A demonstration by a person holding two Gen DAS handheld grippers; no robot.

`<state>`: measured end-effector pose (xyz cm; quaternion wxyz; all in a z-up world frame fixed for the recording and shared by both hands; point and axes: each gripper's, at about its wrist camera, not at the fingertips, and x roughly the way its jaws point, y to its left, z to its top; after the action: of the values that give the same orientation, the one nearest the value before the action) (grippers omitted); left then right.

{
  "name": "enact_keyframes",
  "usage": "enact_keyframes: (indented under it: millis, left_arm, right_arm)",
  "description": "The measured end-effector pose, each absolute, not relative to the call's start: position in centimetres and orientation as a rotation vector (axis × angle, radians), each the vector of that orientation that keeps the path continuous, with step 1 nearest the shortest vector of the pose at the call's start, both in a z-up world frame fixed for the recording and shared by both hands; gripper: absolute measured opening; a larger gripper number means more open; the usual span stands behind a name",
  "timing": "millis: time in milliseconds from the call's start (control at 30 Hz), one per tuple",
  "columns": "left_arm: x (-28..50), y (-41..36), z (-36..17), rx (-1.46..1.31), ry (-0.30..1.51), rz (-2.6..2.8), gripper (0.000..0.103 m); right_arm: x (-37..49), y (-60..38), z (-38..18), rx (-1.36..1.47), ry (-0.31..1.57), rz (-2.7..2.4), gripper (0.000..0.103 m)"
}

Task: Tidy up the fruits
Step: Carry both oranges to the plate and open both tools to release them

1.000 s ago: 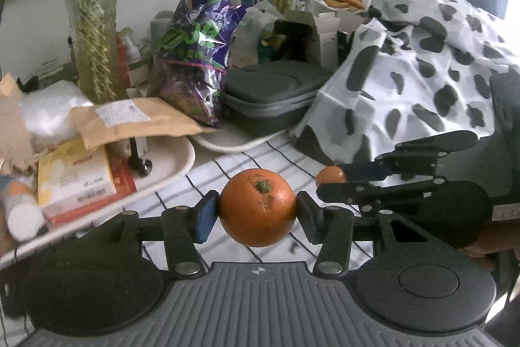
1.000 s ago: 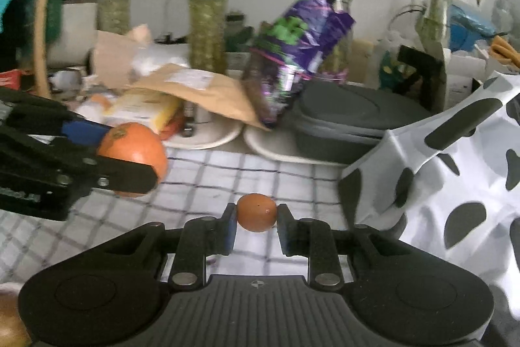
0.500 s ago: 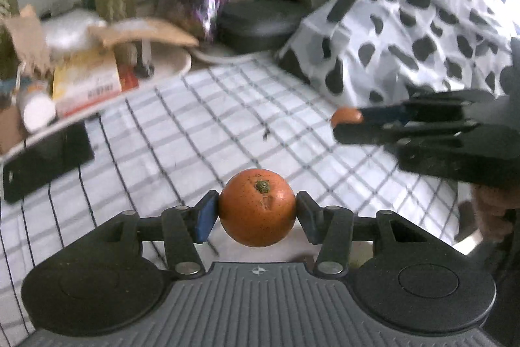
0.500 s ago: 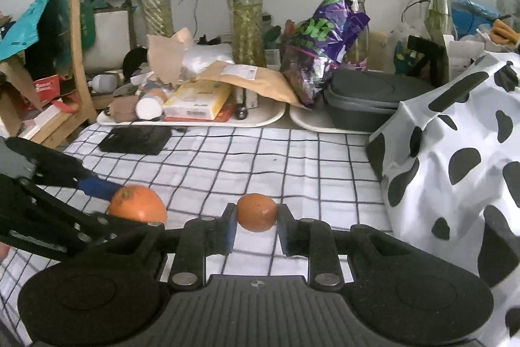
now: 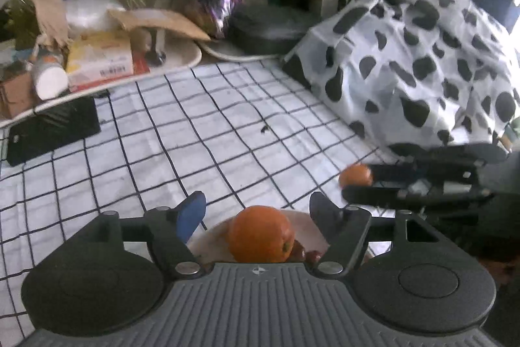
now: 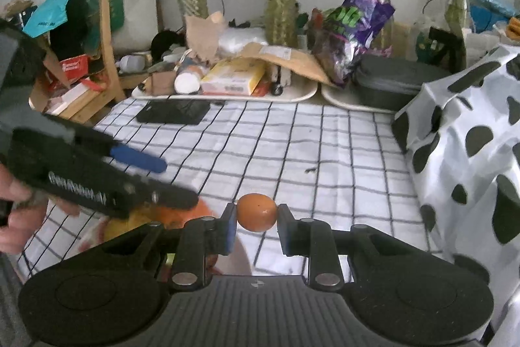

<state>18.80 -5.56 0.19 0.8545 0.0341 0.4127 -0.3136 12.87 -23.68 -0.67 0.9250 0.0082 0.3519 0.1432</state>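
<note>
Two grippers, two orange fruits, logged left to right.

Left gripper (image 5: pixel 258 212): jaws spread wide, touching nothing; seen over a pale plate (image 5: pixel 305 221) at the near edge of the checked tablecloth (image 5: pixel 195 132). Blue pad showing on its left finger. Also seen from the right wrist view (image 6: pixel 156 181), low at left, blurred, with the holding hand (image 6: pixel 19 210) at the frame edge.

Large orange (image 5: pixel 260 234): sat on the plate between the spread fingers, clear of both pads, stem end turned to the lower right. Small dark red fruits (image 5: pixel 305 252) just beside it on the plate; kind could not be told.

Right gripper (image 6: pixel 256 220): closed on the small orange fruit (image 6: pixel 257 212), held clear of the cloth between both pads. In the left wrist view, same gripper (image 5: pixel 357 184) entered from the right, fruit (image 5: pixel 356 175) at its tip, near the plate's right side.

Background, far edge of table: black flat case (image 5: pixel 52 132), white trays (image 5: pixel 182 59) heaped with boxes and packets, purple snack bag (image 6: pixel 351 31), grey zip case (image 6: pixel 393 80), cow-print cloth (image 5: pixel 422 54) at right.
</note>
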Motion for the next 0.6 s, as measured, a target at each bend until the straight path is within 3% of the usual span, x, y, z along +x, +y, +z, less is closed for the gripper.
enact_keyframes:
  millis: [233, 367, 600]
  left_arm:
    - [16.5, -5.0, 1.3, 0.103, 0.814, -0.61, 0.069]
    - [14.5, -4.4, 1.7, 0.13, 0.778, -0.593, 0.069]
    - [10.1, -2.9, 2.8, 0.125, 0.727, -0.534, 0.069]
  right_arm:
    - [12.9, -23.1, -1.7, 0.115, 0.826, 0.373, 0.03]
    - [12.0, -23.3, -1.2, 0.148, 0.803, 0.358, 0.068]
    - [8.4, -22.4, -0.3, 0.07, 0.75, 0.312, 0.091]
